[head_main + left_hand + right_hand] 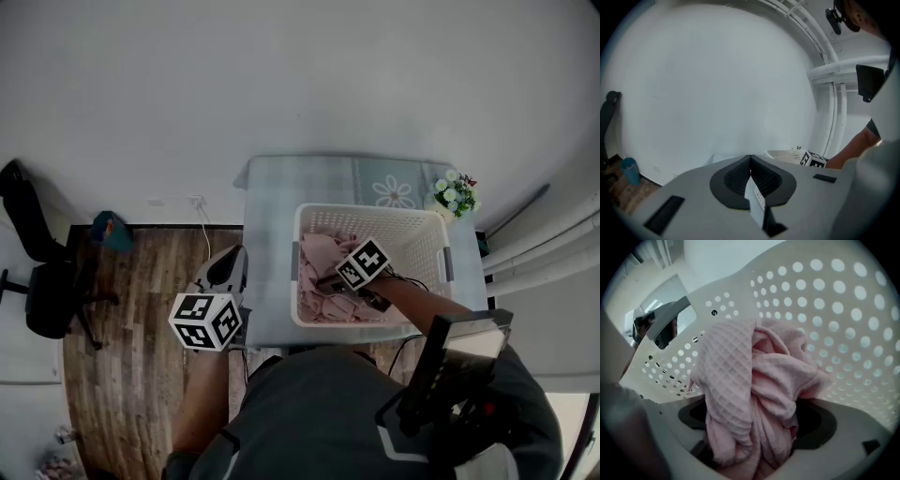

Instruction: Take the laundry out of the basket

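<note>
**Right claw buried in pink laundry, nothing lifted yet**

Table [272, 234]: pale checked cloth, against the wall. Carries the basket and a small bunch of flowers [455, 194] at the far right corner.

Laundry basket [370, 208]: white, perforated walls, grey handles. It sits on the table's right half, straight ahead of the person.

Laundry [319, 272]: pink, waffle-textured cloth, crumpled in the left part of the basket. All of it that shows is inside; none appears outside the rim.

Progress, as judged: barely begun. The first piece is reached but not raised, so grip, lift, carry-out and any further pieces are all left to do.

Right gripper [333, 281]: reached over the near rim, forearm slanting in from the lower right, nose pitched steeply down into the pile. Its own view has the basket wall [825, 310] close behind and a thick fold of the pink cloth [754, 380] standing up between the jaws. Jaws wide apart; dark pad surface shows on each side of the bunch, so the cloth is in the gap but does not look pinched. They must close before any lift.

Left gripper [225, 267]: off the table's left edge, above the wood floor, close to level and aimed at the wall, well apart from the basket. In its own view the left gripper's [750, 161] jaws are together, pads meeting at a seam; a small white tab sits there, nature unclear. It holds no laundry and takes no part for now.
</note>
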Motion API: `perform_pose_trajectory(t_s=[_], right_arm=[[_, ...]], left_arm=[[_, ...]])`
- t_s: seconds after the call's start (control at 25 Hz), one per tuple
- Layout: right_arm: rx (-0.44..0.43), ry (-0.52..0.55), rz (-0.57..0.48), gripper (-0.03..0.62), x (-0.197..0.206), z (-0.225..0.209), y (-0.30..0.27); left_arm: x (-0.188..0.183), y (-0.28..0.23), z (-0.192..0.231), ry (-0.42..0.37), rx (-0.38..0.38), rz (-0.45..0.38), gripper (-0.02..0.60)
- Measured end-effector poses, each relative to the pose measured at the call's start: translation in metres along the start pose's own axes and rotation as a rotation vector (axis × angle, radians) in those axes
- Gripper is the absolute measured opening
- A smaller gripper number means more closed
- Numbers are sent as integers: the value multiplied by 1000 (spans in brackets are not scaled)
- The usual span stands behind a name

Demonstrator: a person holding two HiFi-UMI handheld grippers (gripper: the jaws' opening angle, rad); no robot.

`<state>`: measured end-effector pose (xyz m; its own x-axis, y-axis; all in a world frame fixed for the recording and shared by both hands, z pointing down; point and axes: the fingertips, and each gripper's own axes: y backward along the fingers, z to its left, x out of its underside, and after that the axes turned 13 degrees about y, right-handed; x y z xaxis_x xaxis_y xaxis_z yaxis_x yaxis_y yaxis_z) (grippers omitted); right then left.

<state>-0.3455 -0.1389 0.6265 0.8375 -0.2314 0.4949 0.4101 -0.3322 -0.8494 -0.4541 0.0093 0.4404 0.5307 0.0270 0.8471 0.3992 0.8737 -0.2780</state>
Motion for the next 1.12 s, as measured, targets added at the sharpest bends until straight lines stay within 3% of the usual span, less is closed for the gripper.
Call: perform_pose_trajectory(t_s=[0.12, 0.32, 0.48, 0.64, 0.8, 0.88, 1.12], right_arm=[[53, 16, 67, 527, 3, -3, -10], [15, -13, 129, 525, 6, -2, -35], [41, -20, 95, 407, 3, -2, -37], [7, -145, 4, 317, 0, -4, -33], [-168, -414, -209, 275, -22, -8, -18], [-247, -494, -321, 275, -37, -10, -4], [-319, -492, -470, 273, -62, -9, 38]], left_arm=[[4, 7, 11, 14, -30, 4, 9], [5, 14, 17, 12, -42, 2, 9], [11, 19, 29, 42, -62, -4, 9], [13, 23, 32, 54, -62, -8, 9], [5, 27, 33, 50, -65, -28, 9], [1, 30, 33, 42, -64, -33, 9], [-8, 32, 25, 44, -55, -56, 9]])
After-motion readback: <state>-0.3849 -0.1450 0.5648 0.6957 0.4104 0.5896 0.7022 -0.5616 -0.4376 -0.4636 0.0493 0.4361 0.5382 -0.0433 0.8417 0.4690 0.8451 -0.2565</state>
